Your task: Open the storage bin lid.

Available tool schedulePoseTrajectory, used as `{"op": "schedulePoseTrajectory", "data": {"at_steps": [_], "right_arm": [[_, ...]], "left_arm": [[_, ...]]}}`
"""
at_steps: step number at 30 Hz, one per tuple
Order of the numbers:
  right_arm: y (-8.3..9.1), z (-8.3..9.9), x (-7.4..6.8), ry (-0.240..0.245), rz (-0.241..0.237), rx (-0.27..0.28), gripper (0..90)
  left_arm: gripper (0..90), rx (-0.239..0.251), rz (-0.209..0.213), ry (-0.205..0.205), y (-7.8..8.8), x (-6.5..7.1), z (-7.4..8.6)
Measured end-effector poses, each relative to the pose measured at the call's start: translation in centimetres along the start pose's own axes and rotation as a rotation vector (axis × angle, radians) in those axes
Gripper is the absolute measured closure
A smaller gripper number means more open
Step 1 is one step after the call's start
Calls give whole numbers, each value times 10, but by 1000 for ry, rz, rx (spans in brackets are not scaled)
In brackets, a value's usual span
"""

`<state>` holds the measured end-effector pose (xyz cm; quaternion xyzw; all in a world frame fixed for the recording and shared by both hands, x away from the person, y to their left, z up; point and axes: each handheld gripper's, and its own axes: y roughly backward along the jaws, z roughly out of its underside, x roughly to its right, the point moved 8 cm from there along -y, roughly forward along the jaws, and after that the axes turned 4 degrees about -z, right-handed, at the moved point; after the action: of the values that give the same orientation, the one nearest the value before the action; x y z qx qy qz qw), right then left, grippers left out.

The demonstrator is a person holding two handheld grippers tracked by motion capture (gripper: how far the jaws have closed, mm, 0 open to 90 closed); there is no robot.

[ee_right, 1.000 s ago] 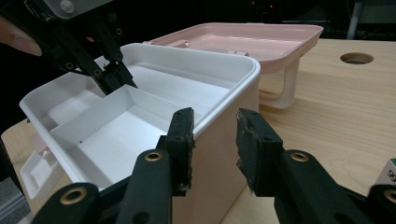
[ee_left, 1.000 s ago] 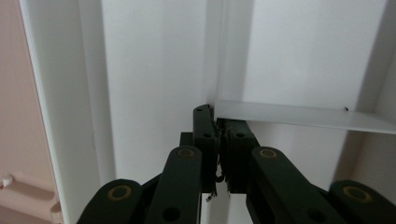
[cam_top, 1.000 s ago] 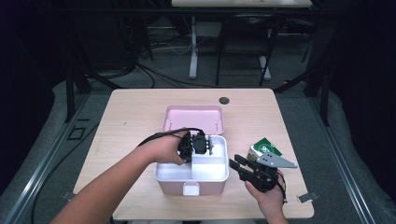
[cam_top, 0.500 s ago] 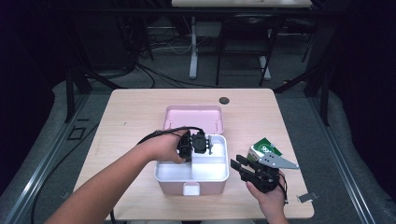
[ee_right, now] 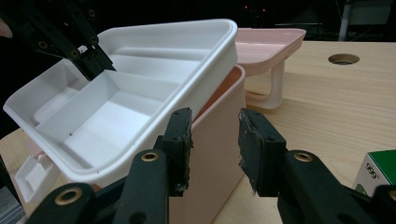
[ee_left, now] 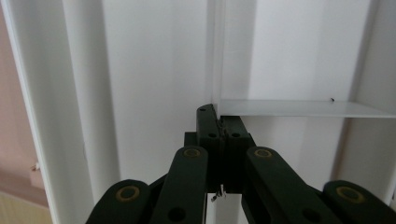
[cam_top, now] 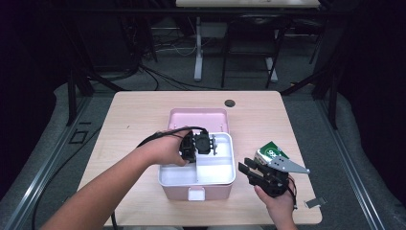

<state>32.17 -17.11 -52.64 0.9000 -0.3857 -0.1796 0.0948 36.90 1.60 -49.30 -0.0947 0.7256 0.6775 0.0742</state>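
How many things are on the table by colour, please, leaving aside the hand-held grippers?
Pink: 2, the box and its open lid
White: 1, the divided tray
Green and white: 1, the carton
Total: 4

Counting what's showing — one pink box (cam_top: 179,190), one pink lid (cam_top: 198,120) lying behind it, one white divided tray (cam_top: 225,172) sitting in it, one green carton (cam_top: 269,152), two grippers — left gripper (cam_top: 213,144) and right gripper (cam_top: 248,171) — on one table (cam_top: 139,115).
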Motion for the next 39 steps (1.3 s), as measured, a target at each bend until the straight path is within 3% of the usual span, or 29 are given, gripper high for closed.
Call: {"op": "schedulePoseTrajectory", "data": {"at_steps": [5, 13, 14, 15, 16, 17, 21, 23, 30, 34, 39], "right_arm": [[1, -1, 0, -2, -1, 9, 642], [1, -1, 1, -7, 4, 8, 636], [2, -1, 2, -12, 5, 8, 636], [2, -1, 2, -12, 5, 8, 636], [2, -1, 3, -15, 2, 7, 635], [2, -1, 3, -15, 2, 7, 635], [1, 0, 2, -10, 3, 3, 633], [1, 0, 2, -10, 4, 2, 633], [-1, 1, 1, -10, 2, -4, 628], [-1, 2, 0, -9, -1, -8, 626], [-3, 4, -2, -5, -5, -13, 621]], "left_arm": [[892, 15, -17, 26, 14, -4, 5], [892, 17, -14, 116, 27, -12, 20], [892, 18, -10, 148, 28, -14, 25], [892, 18, -10, 148, 28, -14, 25], [892, 13, -2, 185, 30, -17, 30], [892, 13, -2, 185, 30, -17, 30], [892, 14, 13, 285, 35, -22, 45], [892, 10, 14, 301, 36, -23, 49], [892, 4, 14, 457, 36, -31, 83], [892, 2, 18, 495, 36, -33, 98], [892, -8, 22, 582, 35, -34, 126]]}}
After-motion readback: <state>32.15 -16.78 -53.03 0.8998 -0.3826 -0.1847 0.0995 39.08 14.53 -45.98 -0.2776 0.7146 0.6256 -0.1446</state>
